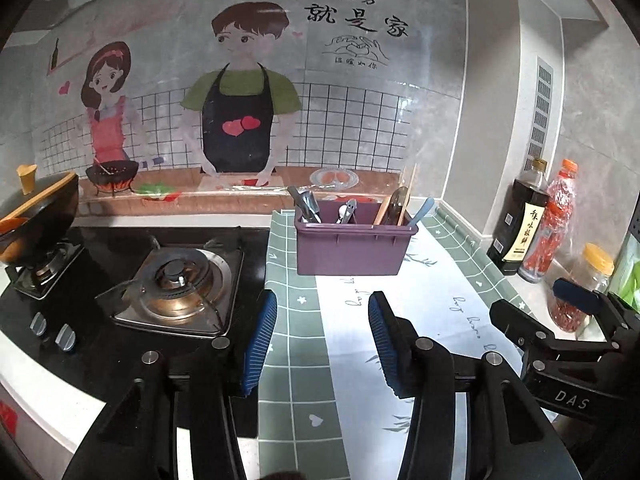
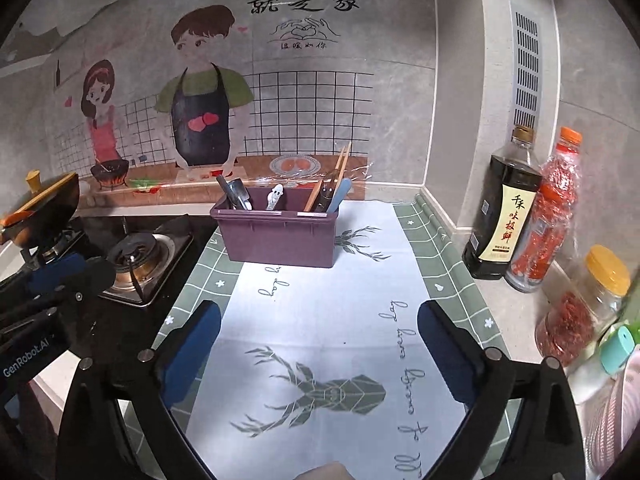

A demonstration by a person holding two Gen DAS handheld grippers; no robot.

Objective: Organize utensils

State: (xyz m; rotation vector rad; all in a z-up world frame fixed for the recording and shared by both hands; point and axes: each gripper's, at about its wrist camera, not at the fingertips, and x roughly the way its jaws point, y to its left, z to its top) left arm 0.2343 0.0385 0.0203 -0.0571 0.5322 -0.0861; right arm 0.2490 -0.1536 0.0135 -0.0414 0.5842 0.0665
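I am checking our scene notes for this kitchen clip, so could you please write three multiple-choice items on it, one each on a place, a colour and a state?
1. Where does the purple plastic utensil caddy stand?
A. on the green-and-white patterned mat
B. on the gas burner
C. inside the wok

2. What colour is the cap of the clear plastic bottle of red chillies?
A. blue
B. orange
C. white

3. How do the jaws of the right gripper stand?
A. shut on a spoon
B. shut on chopsticks
C. open with nothing between them

Answers:
1 A, the caddy sits on the mat, right of the steel gas burner.
2 B, the cap on top shows orange.
3 C, only bare mat shows between the blue pads.
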